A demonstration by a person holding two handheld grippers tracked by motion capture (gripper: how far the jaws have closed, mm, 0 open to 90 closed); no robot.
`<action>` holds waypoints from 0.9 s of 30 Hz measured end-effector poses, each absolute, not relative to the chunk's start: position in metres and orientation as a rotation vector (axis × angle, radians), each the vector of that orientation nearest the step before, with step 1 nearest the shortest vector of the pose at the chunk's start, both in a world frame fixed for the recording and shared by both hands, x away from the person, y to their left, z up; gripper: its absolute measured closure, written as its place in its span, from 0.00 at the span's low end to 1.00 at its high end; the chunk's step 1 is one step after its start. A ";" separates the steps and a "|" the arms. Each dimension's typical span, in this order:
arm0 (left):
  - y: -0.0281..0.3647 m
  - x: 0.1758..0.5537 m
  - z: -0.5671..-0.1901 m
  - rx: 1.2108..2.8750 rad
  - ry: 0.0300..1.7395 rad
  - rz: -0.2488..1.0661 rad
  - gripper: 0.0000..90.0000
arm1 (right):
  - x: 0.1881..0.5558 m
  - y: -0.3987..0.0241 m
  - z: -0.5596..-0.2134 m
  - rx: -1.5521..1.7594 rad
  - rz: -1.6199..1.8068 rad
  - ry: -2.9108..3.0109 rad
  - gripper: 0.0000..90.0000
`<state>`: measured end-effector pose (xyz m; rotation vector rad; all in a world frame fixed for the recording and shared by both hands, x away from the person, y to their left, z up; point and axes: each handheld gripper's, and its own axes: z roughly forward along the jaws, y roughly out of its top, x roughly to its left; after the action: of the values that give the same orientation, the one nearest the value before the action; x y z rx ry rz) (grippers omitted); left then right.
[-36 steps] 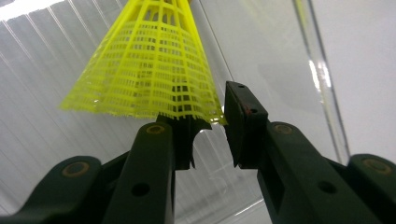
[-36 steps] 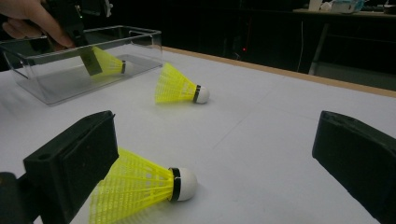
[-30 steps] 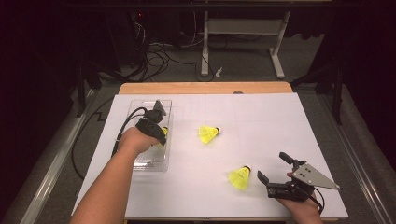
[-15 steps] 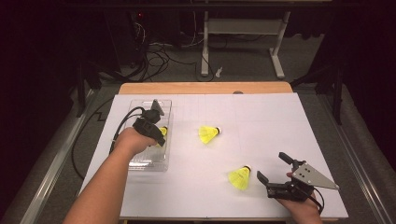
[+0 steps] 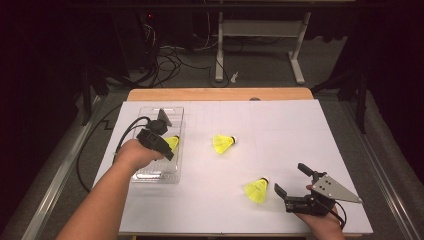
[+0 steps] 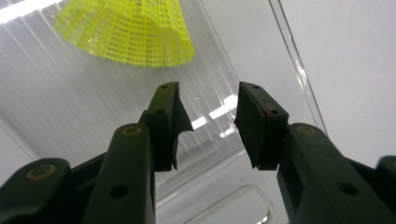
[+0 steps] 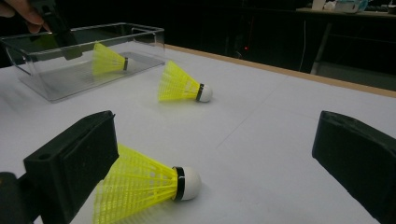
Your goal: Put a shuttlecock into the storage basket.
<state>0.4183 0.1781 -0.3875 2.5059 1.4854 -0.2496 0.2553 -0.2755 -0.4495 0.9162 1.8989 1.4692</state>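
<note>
Your left tool (image 6: 208, 126), jaws just opening and empty, sits right behind the shuttlecock (image 6: 128, 32); a careless withdrawal may knock it from the box (image 5: 172, 114).

White table (image 5: 300, 125); floor cables (image 5: 170, 55)

Big white table (image 5: 300, 130) w/ a wood edge at the far side. On it, left: a clear plastic box (image 5: 172, 114). Mid table: a yellow birdie (image 5: 222, 143) lying on its side. Nearer, to the right: 2nd yellow birdie (image 5: 257, 190), also on its side.
</note>
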 end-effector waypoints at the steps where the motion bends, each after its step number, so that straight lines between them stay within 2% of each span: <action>1: 0.179 0.418 -0.387 2.504 1.487 -0.250 0.66 | 0.255 -0.275 -0.450 0.915 1.468 1.899 0.01; 14: 0.186 0.402 -0.375 2.535 1.488 -0.245 0.57 | 0.256 -0.275 -0.450 0.917 1.462 1.902 0.01; 27: 0.203 0.393 -0.371 2.524 1.501 -0.265 0.37 | 0.256 -0.275 -0.450 0.922 1.461 1.902 0.01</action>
<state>0.3929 0.2030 -0.3715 2.5243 1.5006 -0.2645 0.2558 -0.2753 -0.4502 0.9223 1.9016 1.4611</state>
